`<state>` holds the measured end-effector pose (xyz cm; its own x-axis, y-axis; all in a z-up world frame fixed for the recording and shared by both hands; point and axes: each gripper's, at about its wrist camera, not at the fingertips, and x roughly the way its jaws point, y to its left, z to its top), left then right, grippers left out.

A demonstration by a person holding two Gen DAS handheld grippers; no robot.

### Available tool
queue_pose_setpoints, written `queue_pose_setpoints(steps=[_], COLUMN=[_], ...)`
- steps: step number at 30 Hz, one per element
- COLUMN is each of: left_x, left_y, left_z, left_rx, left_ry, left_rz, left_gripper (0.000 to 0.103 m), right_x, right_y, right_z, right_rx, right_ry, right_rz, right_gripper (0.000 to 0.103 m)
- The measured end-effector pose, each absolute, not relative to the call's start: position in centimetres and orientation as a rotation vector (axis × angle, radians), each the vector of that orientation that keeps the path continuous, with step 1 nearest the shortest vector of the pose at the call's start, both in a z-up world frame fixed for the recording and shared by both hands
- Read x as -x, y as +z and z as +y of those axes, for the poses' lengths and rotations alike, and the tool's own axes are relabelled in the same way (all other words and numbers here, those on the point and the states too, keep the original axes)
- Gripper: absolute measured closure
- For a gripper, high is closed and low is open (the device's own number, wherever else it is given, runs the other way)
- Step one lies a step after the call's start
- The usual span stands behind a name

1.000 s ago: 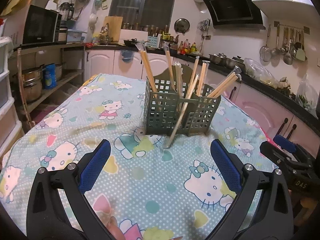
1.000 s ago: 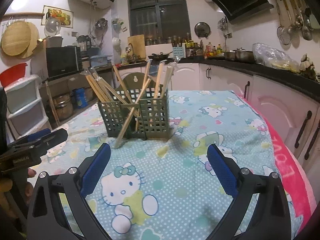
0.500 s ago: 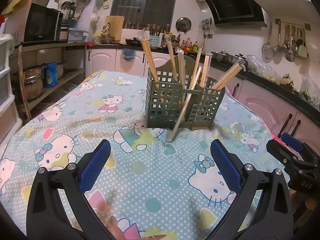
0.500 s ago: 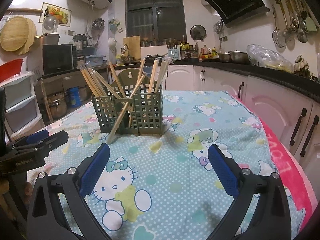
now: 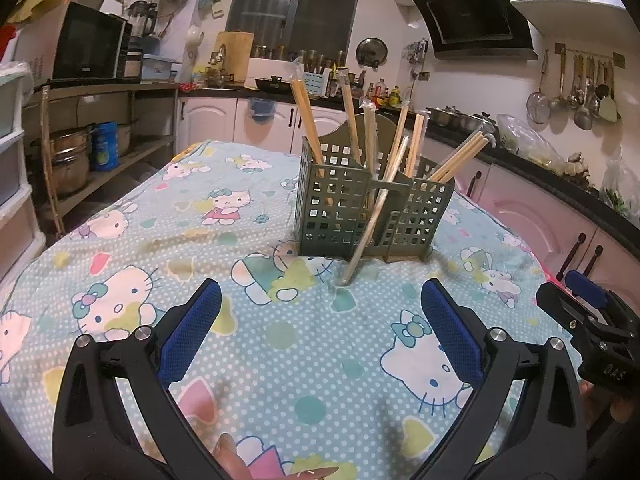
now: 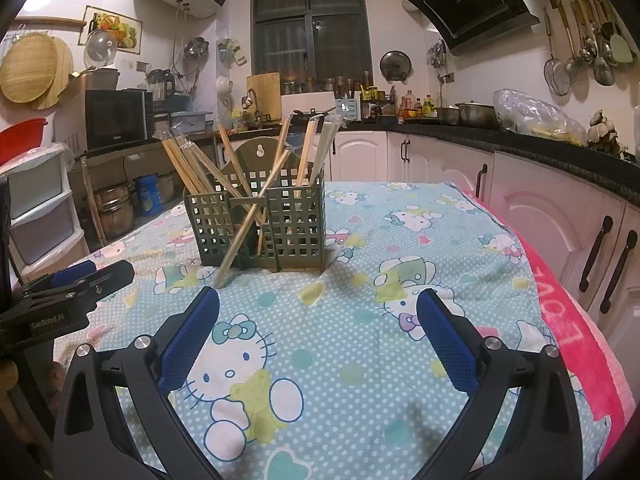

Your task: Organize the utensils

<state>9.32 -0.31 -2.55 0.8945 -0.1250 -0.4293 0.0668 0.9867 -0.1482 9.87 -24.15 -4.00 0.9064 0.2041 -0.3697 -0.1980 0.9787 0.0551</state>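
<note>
1. The stray chopstick (image 5: 366,232) leans against the front of the green utensil caddy (image 5: 372,208), its lower tip on the tablecloth (image 5: 280,336) outside the holder and its upper end tilted back over the middle gap. It lies straight ahead of both tools, long axis steeply tilted, rising away from them.
2. The left gripper (image 5: 320,316) hovers with its blue pads wide apart and nothing between them. The chopstick's foot lies just beyond the gap, a little right of centre.
3. The right gripper (image 6: 318,318) is likewise spread and empty. From it the stick's foot (image 6: 220,280) lies ahead and to the left.
4. Judging by this, the left tool looks nearer and better lined up, though fisheye distortion makes that hard to call.
5. The caddy stands near the middle of the table, away from its edges. It holds several wooden chopsticks (image 6: 188,168) fanned out in its side compartments, some apparently in clear wrappers.
</note>
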Motion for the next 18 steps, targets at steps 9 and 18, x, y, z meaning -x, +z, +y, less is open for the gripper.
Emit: queue_pose_setpoints(steps=[9, 18], left_x=[-9.52, -9.62], left_y=[-2.61, -2.7], left_z=[-0.29, -0.15], left_rx=[0.134, 0.136], left_ry=[-0.093, -0.087], left_rz=[0.459, 0.464], left_gripper=[0.011, 0.011], right_x=[-9.87, -9.86], right_y=[-3.97, -3.94], right_z=[-24.15, -24.13], right_rx=[-0.014, -0.015], right_ry=[0.207, 0.206], right_rz=[0.387, 0.385], right_gripper=[0.007, 0.007])
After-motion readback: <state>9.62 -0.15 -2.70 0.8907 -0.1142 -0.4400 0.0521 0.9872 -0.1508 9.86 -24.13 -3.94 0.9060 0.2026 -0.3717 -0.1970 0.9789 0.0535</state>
